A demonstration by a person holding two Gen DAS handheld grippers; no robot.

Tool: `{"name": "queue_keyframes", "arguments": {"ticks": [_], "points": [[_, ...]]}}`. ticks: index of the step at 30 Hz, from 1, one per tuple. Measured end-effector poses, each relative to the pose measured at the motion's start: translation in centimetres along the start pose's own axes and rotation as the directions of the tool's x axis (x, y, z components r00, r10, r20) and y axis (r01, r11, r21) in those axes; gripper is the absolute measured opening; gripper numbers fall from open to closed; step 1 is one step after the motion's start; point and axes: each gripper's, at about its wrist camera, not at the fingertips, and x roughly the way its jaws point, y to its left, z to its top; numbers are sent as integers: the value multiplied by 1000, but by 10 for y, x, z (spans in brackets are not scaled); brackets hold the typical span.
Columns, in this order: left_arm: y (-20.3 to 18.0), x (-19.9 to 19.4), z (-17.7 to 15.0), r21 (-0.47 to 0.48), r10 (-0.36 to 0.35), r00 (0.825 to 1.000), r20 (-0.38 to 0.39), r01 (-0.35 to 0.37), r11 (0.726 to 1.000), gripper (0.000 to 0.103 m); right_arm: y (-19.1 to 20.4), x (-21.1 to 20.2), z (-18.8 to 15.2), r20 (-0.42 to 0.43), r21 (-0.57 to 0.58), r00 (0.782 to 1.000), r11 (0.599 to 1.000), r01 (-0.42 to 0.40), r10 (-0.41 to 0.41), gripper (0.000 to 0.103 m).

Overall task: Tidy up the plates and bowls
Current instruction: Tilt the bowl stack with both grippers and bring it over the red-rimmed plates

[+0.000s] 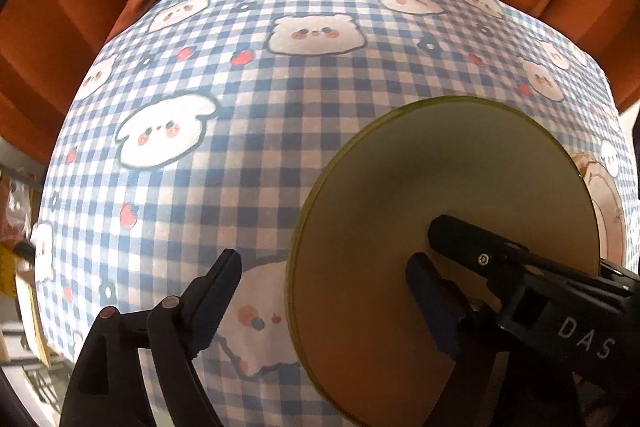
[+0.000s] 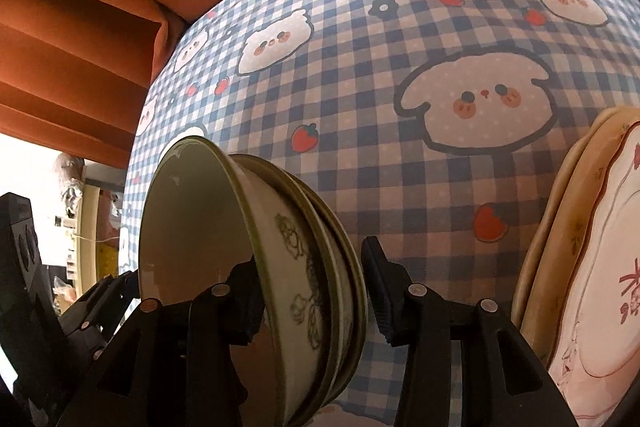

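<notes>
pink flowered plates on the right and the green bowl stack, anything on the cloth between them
Only the right gripper's finger; otherwise bare checked tablecloth between the green bowl stack and pink flowered plates, right wrist view.

One cream bowl with an olive-green rim (image 2: pixel 208 227) sits on a stack of about three olive-rimmed plates (image 2: pixel 340 267). Beside them lie two scalloped floral plates (image 2: pixel 592 247), one pink-white, one tan; further ones cannot be told.

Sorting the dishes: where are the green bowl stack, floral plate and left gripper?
green bowl stack (image 2: pixel 280 267), right wrist view, outer wall
floral plate (image 2: pixel 608 267), right wrist view, inner face
left gripper (image 1: pixel 324 283), left wrist view, between fingertips
</notes>
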Motion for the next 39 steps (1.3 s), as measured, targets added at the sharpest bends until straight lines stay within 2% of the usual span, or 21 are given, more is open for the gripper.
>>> {"name": "queue_keyframes", "arguments": {"ticks": [3, 5, 10, 12, 14, 15, 17, 24, 26, 27, 39], "points": [[3, 2, 1, 20, -53, 999, 13, 53, 998, 87, -3, -3, -2, 15, 22, 1000, 1000, -1, 0, 47], [9, 4, -1, -7, -109, 994, 12, 109, 994, 87, -4, -6, -5, 23, 43, 1000, 999, 9, -10, 47], [13, 6, -5, -22, -188, 982, 21, 188, 982, 87, -2, -15, -13, 31, 95, 996, 992, 78, -81, 46], [14, 7, -7, -14, -226, 974, 18, 226, 974, 84, -1, -17, -16, 37, 120, 995, 988, 93, -98, 46], [15, 6, -9, -19, -266, 964, 9, 266, 964, 76, -1, -19, -20, 37, 148, 993, 984, 103, -109, 46], [18, 6, -11, -39, -306, 952, -3, 306, 951, 74, -1, -21, -23, 40, 153, 992, 982, 113, -120, 46], [18, 7, -11, -55, -340, 940, -15, 339, 939, 74, -1, -27, -27, 52, 162, 991, 981, 110, -120, 46], [15, 7, -7, -7, -351, 936, 10, 351, 936, 68, -5, -27, -29, 53, 195, 991, 975, 109, -121, 46], [12, 8, -4, 4, -361, 932, 19, 361, 932, 59, -5, -27, -28, 59, 192, 991, 976, 103, -116, 44], [11, 8, -3, 5, -359, 933, 19, 359, 933, 59, -3, -25, -27, 59, 185, 992, 978, 101, -113, 39], [16, -1, -2, 26, -350, 937, 20, 350, 937, 56, 6, -29, -27, 57, 182, 990, 977, 115, -128, 40]]}}
